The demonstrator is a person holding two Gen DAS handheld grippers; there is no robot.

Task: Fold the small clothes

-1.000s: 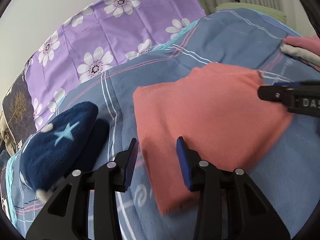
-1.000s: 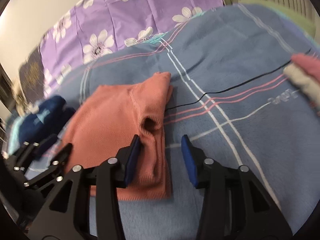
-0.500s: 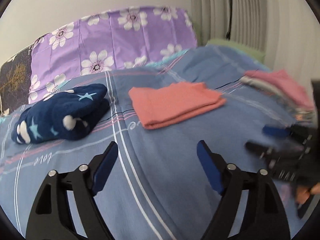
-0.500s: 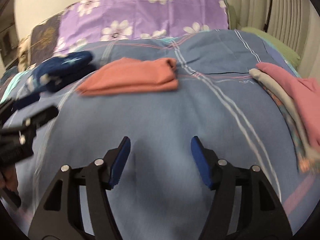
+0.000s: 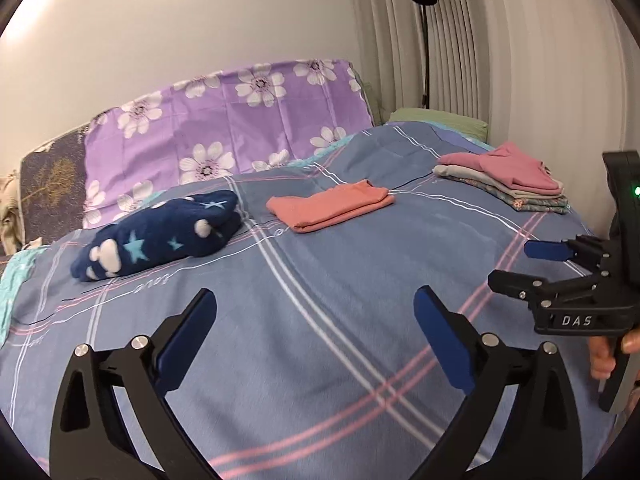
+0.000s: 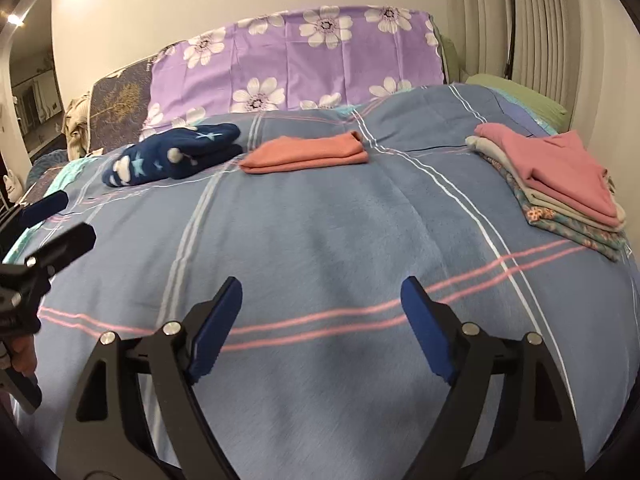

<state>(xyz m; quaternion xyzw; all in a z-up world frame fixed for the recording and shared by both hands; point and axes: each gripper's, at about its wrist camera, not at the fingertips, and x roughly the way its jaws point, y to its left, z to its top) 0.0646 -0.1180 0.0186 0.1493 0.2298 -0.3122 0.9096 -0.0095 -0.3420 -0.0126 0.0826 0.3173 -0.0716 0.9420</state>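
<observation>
A folded salmon-orange garment (image 5: pixel 330 206) (image 6: pixel 306 153) lies flat far back on the blue plaid bedspread (image 5: pixel 320 280) (image 6: pixel 320 240). To its left rests a folded navy fleece piece with stars (image 5: pixel 160 236) (image 6: pixel 172 158). At the right sits a stack of folded clothes topped by a pink one (image 5: pixel 504 176) (image 6: pixel 556 176). My left gripper (image 5: pixel 316 338) hovers over bare bedspread near the front, jaws opening wide, nothing between them. My right gripper (image 6: pixel 322 326) is likewise over bare bedspread, jaws opening and empty. Each gripper shows at the edge of the other's view.
A purple floral pillow (image 5: pixel 224 120) and a dark patterned one (image 5: pixel 52 184) line the headboard side. A green pillow (image 5: pixel 440 118) lies by the curtain, where a black floor lamp (image 5: pixel 424 32) stands. A hand (image 5: pixel 608 356) grips the right tool's handle.
Both grippers pulled back from the salmon garment, which now lies folded far off, and rose a little. Their jaws spread from narrow to wide.
</observation>
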